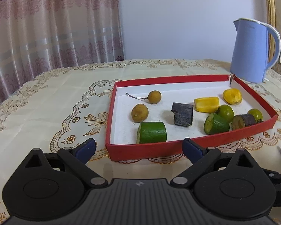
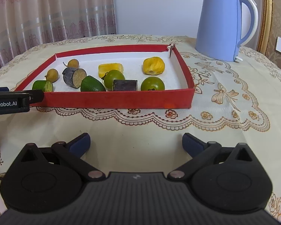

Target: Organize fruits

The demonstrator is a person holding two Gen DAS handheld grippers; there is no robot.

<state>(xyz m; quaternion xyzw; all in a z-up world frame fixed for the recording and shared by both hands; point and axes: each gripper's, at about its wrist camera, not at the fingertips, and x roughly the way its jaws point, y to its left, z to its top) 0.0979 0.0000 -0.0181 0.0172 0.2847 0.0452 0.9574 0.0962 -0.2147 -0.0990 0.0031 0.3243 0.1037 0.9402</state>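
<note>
A shallow red tray [image 1: 140, 150] [image 2: 110, 99] with a white floor holds all the fruit. Inside lie two brown longans [image 1: 139, 112] [image 2: 52, 75], two green cut pieces [image 1: 152, 132] [image 2: 92, 84], two dark purple cane pieces [image 1: 183, 114] [image 2: 74, 77], two yellow chunks [image 1: 206, 104] [image 2: 153, 65] and two round green fruits [image 1: 225, 113] [image 2: 152, 84]. My left gripper [image 1: 138, 148] stands open just short of the tray's near wall. My right gripper [image 2: 135, 143] is open over bare cloth in front of the tray. Both hold nothing.
A blue electric kettle [image 1: 252, 50] [image 2: 223, 24] stands behind the tray's far right corner. A cream tablecloth [image 1: 46, 103] with gold embroidery covers the table. Curtains hang at the back left. The left gripper's body [image 2: 11, 101] shows at the right wrist view's left edge.
</note>
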